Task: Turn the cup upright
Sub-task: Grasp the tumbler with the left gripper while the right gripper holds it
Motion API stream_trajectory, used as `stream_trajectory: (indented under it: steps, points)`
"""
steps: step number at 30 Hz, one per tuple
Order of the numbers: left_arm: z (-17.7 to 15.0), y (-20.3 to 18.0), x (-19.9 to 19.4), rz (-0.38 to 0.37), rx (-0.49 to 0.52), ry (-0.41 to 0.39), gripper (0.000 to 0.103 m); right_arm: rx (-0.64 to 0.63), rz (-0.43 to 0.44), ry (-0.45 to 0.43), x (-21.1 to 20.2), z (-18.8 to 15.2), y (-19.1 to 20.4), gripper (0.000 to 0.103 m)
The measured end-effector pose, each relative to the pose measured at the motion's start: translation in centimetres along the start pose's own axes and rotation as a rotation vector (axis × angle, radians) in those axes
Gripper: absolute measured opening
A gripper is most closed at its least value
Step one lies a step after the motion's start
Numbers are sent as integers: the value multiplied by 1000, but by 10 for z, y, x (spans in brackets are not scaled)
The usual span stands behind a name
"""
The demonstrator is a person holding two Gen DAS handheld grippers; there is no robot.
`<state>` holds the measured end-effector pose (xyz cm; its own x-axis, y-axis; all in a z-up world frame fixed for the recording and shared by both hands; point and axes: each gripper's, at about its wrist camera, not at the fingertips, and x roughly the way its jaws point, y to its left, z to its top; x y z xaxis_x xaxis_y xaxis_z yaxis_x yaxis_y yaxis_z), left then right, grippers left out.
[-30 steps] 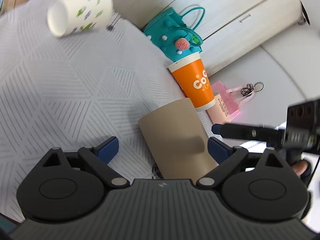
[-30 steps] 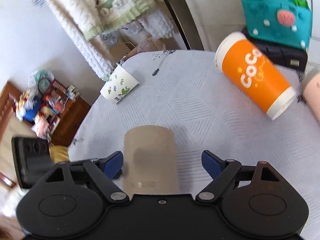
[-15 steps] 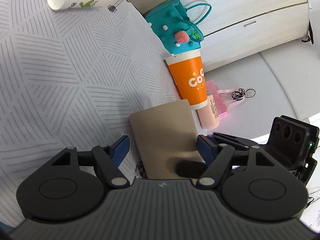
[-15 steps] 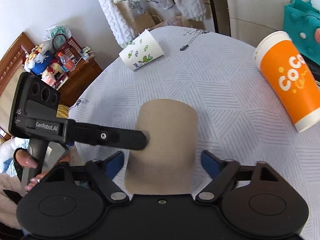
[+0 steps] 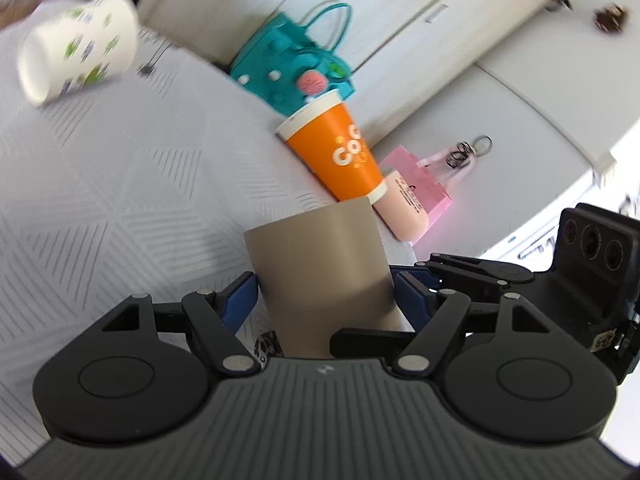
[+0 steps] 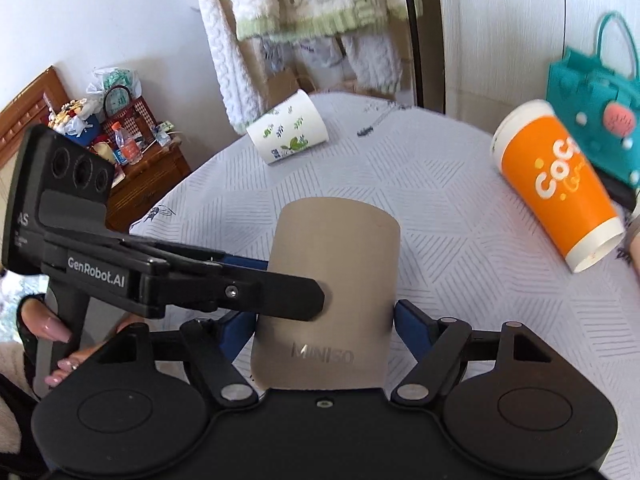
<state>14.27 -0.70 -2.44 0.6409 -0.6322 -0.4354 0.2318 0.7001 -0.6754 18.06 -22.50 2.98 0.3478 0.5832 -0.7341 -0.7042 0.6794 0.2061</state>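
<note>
A tan metal cup [image 5: 320, 268] marked MINISO [image 6: 332, 288] stands between the jaws of both grippers on the white patterned tablecloth. My left gripper [image 5: 324, 292] has its blue pads against the cup's two sides. My right gripper [image 6: 324, 324] also has its pads against the cup. In the right wrist view the left gripper's finger [image 6: 272, 292] presses on the cup's face. In the left wrist view the right gripper's fingers [image 5: 472, 272] reach in from the right.
A white leaf-print paper cup [image 5: 76, 46] [image 6: 288, 128] lies on its side at the table's far end. An orange paper cup [image 5: 340, 152] [image 6: 556, 184] stands mouth down. A teal bag [image 5: 296, 68], a pink tube [image 5: 404, 208] and the table edge are close by.
Both grippers have closed in from open until their pads touch the tan cup. The left gripper's finger has slid further across the cup's face. The left view has tilted and blurred.
</note>
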Motion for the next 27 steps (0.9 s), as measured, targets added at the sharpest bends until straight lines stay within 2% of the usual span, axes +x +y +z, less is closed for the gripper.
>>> stream_trajectory:
  steps: [5, 10, 14, 19, 23, 27]
  points:
    - [5, -10, -8, 24, 125, -32, 73, -80, -88, -82, -4, -8, 21, 80]
    - [16, -17, -7, 70, 215, -58, 73, -34, -106, -146, 4, -4, 19, 80]
    - [25, -21, -4, 110, 305, -86, 73, -52, -143, -198, 13, 0, 19, 80]
    - [26, -31, -3, 156, 426, -120, 72, -158, -217, -274, 24, -4, 27, 80]
    - [21, -38, 1, 188, 485, -139, 72, -158, -250, -309, 26, -7, 28, 79]
    - [24, -40, 10, 185, 509, -153, 72, -144, -271, -348, 28, -10, 23, 79]
